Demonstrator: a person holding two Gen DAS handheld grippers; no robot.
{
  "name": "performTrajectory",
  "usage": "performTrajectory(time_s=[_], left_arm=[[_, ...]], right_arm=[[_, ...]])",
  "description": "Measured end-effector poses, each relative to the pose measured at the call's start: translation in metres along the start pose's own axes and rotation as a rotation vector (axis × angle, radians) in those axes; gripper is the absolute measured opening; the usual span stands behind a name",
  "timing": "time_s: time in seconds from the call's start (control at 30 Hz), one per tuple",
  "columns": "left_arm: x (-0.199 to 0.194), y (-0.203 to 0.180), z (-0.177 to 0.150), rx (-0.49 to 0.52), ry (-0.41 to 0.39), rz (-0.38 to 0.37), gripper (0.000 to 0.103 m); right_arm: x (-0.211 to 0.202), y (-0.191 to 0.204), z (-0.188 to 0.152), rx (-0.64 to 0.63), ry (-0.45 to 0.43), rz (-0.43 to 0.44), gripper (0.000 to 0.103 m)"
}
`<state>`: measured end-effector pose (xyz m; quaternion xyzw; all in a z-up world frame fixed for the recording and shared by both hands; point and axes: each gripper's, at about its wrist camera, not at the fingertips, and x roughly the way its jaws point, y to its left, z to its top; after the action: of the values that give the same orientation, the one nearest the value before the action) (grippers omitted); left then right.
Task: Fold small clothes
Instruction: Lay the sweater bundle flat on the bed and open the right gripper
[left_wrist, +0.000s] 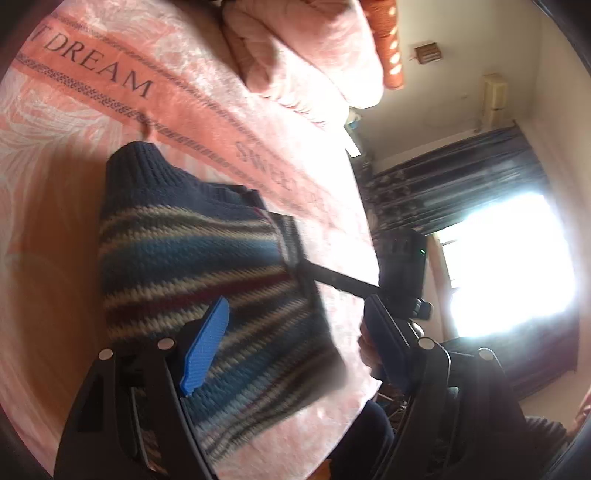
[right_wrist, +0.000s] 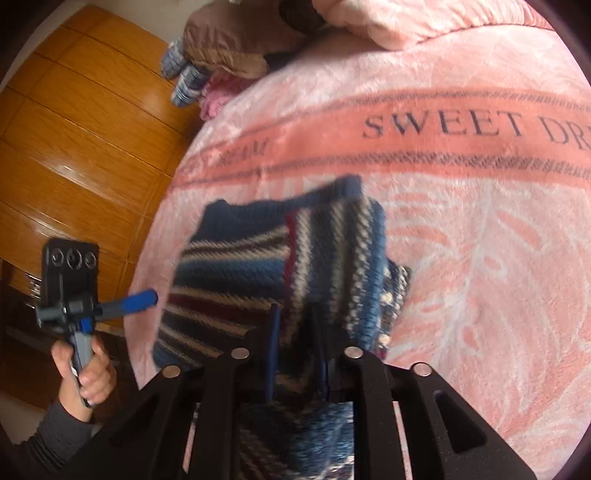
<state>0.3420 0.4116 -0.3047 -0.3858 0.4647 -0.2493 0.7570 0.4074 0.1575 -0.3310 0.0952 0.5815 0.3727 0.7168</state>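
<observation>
Fingers of right gripper (right_wrist: 295, 325) clamped on a fold of striped knit sweater (right_wrist: 258, 266), part of it lifted off pink blanket (right_wrist: 461, 258); left gripper (left_wrist: 295, 332) spread wide over the sweater's lower edge, holding nothing. Printed across the blanket's darker band: "SWEET DREAM" (right_wrist: 443, 125). Blurred left hand (right_wrist: 86, 373) wrapped round the left gripper's handle beside wooden floor (right_wrist: 74, 147).

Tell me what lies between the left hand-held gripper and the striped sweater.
Nothing: in the right wrist view, only bare pink blanket separates the left hand-held gripper from the striped sweater.
</observation>
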Motion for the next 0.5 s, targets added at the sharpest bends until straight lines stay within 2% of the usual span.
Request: performTrajectory(time_s=[0.03, 0.1, 0.13, 0.2, 0.27, 0.33, 0.37, 0.4, 0.43, 0.47, 0.5], left_arm=[[-0.003, 0.026, 0.009, -0.031, 0.029, 0.044, 0.066], [-0.001, 0.06, 0.011, -0.098, 0.043, 0.044, 0.058], [-0.006, 0.063, 0.01, -0.094, 0.042, 0.048, 0.059], [-0.022, 0.057, 0.004, -0.065, 0.031, 0.061, 0.065], [-0.044, 0.037, -0.011, 0.001, 0.017, 0.015, 0.065], [-0.053, 0.022, -0.033, 0.058, 0.044, -0.034, 0.065], [-0.052, 0.023, -0.046, 0.067, 0.072, -0.028, 0.065], [-0.043, 0.026, -0.053, 0.068, 0.096, 0.026, 0.062], [-0.035, 0.038, -0.059, 0.053, 0.108, 0.067, 0.053], [-0.032, 0.051, -0.063, 0.02, 0.106, 0.065, 0.039], [-0.033, 0.062, -0.067, -0.002, 0.093, 0.062, 0.031]], right_arm=[[0.005, -0.013, -0.003, 0.013, 0.007, -0.015, 0.0], [0.004, -0.031, -0.008, 0.079, -0.005, 0.044, 0.0], [-0.003, -0.027, -0.009, 0.07, -0.012, 0.047, 0.0], [-0.02, -0.01, -0.015, 0.027, -0.024, 0.073, 0.003], [-0.038, 0.01, -0.031, -0.03, -0.022, 0.14, 0.003], [-0.043, 0.021, -0.052, -0.063, 0.01, 0.173, 0.003], [-0.039, 0.018, -0.063, -0.062, 0.032, 0.16, 0.003], [-0.031, 0.011, -0.071, -0.053, 0.054, 0.128, 0.0], [-0.023, 0.001, -0.078, -0.033, 0.066, 0.119, 0.0], [-0.018, -0.011, -0.083, -0.013, 0.06, 0.13, 0.0], [-0.019, -0.018, -0.085, 0.022, 0.047, 0.158, 0.0]])
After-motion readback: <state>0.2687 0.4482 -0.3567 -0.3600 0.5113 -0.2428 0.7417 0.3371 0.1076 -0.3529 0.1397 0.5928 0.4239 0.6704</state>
